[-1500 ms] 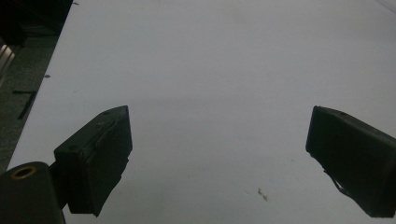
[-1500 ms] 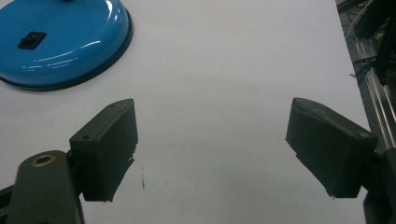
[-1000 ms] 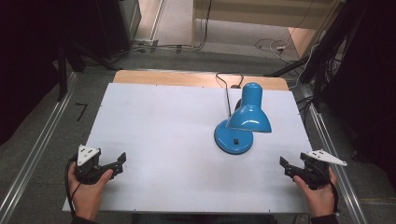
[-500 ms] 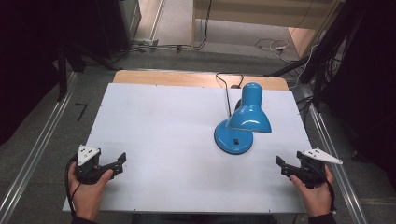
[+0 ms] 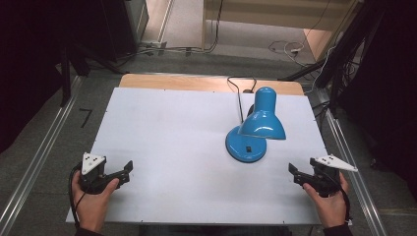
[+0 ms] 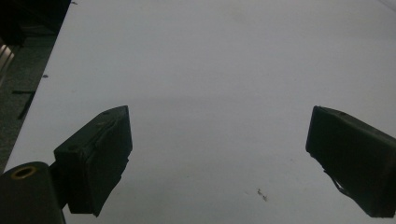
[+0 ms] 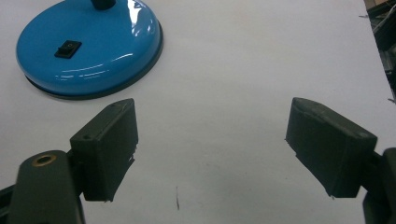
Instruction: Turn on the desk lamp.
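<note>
Right gripper (image 5: 295, 173) nudged inward toward one blue lamp (image 5: 252, 129), two grippers (fingers spread), left gripper (image 5: 125, 170) unmoved

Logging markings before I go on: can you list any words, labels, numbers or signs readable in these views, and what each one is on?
No readable text in any view.
Blue lamp: no brand or label visible on shade or base.
Black switch on the lamp base: a faint pale mark, too small and blurred to read.
White table: bare, no printing.
Dark mark on the floor left of the table: resembles a "7", but may just be tape; cannot tell.
</note>
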Action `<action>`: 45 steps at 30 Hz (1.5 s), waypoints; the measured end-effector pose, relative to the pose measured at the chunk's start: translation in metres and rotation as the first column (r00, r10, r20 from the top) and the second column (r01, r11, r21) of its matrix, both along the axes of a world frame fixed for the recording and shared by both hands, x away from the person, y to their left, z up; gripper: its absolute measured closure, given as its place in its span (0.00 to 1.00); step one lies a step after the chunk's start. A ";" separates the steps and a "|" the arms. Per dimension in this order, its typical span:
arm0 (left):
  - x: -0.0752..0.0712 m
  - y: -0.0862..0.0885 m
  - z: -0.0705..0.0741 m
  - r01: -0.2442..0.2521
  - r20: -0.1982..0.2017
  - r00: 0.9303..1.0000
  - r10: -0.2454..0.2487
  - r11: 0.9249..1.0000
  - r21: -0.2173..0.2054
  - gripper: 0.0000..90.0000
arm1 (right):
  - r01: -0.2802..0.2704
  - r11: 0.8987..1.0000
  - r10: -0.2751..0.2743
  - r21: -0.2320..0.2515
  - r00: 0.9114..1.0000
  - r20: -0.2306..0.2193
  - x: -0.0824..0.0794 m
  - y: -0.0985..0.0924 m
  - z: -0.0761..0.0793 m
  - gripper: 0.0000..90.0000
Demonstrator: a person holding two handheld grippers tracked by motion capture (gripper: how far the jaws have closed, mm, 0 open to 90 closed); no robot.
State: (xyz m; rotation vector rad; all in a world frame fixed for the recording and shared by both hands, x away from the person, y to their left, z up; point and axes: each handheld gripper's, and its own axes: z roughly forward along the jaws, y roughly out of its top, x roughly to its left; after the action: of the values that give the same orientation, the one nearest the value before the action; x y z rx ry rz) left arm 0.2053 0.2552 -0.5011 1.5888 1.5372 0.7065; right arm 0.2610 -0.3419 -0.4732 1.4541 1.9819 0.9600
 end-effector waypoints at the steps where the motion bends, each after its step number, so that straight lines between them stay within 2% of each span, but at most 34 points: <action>1: 0.000 0.000 0.000 0.001 0.000 1.000 -0.001 1.000 0.000 0.08 | 0.000 1.000 0.000 -0.003 1.000 0.003 0.000 0.000 0.000 0.17; 22: 0.000 0.000 0.000 0.002 -0.001 1.000 -0.002 1.000 0.003 0.08 | -0.040 0.999 0.040 -0.013 0.999 0.006 0.006 0.017 0.001 0.17; 45: 0.001 -0.001 -0.001 0.009 -0.003 1.000 -0.009 1.000 0.001 0.08 | -0.063 0.998 0.063 0.001 0.998 0.006 0.012 0.029 0.002 0.18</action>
State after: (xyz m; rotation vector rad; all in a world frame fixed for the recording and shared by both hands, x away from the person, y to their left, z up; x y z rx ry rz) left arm 0.2067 0.2538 -0.5020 1.5973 1.5317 0.7005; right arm 0.2728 -0.3126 -0.4707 1.3953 2.0342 0.9915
